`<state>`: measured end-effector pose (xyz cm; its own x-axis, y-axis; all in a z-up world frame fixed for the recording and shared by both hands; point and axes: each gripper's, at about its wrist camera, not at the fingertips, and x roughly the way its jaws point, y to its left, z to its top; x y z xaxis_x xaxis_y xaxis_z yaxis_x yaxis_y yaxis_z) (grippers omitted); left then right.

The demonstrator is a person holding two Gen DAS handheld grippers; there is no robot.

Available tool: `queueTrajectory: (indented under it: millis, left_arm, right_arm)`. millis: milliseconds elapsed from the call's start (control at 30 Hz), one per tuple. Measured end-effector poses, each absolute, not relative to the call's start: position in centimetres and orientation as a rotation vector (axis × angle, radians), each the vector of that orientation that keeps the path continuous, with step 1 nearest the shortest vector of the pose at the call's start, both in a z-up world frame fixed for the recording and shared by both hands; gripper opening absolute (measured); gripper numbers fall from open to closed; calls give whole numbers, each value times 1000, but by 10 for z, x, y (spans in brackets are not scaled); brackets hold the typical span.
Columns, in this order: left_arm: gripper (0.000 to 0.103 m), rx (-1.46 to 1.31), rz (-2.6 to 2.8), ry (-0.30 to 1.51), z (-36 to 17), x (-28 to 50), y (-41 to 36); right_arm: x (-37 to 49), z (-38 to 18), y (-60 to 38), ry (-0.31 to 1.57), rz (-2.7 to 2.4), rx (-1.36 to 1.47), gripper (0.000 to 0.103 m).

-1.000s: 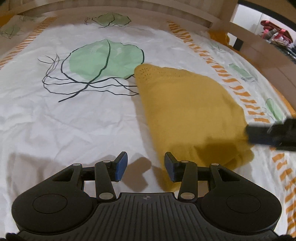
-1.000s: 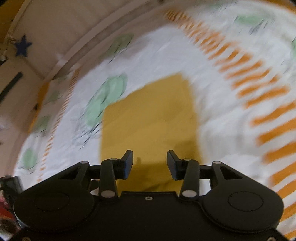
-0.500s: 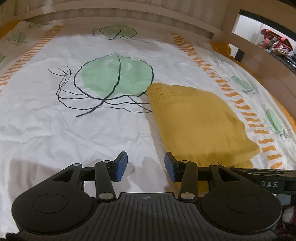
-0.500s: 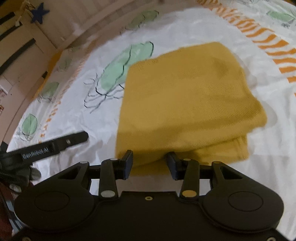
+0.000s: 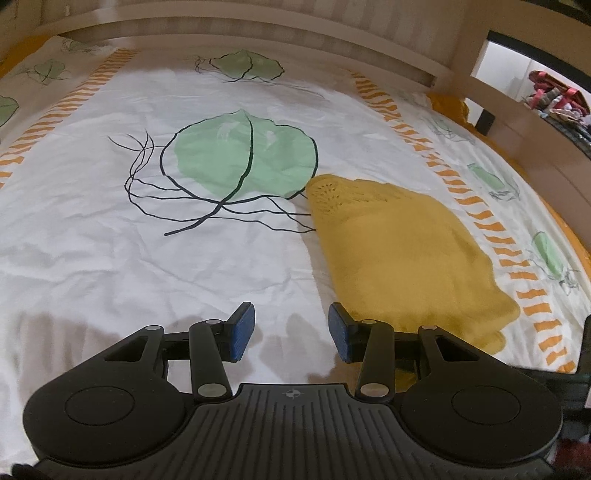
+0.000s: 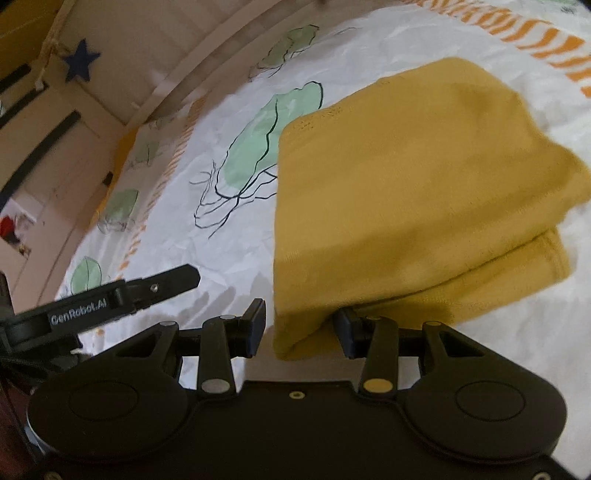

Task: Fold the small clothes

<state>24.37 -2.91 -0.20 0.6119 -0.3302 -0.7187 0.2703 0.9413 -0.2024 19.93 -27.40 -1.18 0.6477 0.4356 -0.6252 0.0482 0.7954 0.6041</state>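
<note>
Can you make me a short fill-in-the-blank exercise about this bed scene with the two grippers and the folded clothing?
1. The folded garment lying on the bedsheet is ____ in colour.
2. The near corner of the garment sits between the jaws of the ____ gripper, which are closing.
3. The left gripper has only ____ between its blue pads.
4. The large leaf print on the sheet is ____.

Missing words: yellow; right; bedsheet; green

garment: matt mustard knit cloth | bedsheet: creased printed cotton | headboard: smooth wood
</note>
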Motion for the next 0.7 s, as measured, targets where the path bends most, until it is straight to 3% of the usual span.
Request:
queueTrajectory:
  millis: [33,100,367,567,633,700]
  left_arm:
    - [43,-78,-346,844,-2,244,-28]
    - [43,-80,-347,843,-1,244,-27]
    - [43,-81,-336,842,-2,246,-26]
    - [43,-77,-341,848,-5,249,-28]
    - [43,-79,-344,843,-5,251,-28]
    - [43,-81,-345,835,-5,251,-29]
  right_arm:
    - [199,-13,-276,840,224,647,45]
    - [198,-14,-278,828,200,671,13]
    - [195,0,-232,794,274,411,13]
    - [196,-12,-222,878,288,368,20]
    - [195,-7,-224,899,310,345,27]
    - [194,-2,-227,923,344,312,52]
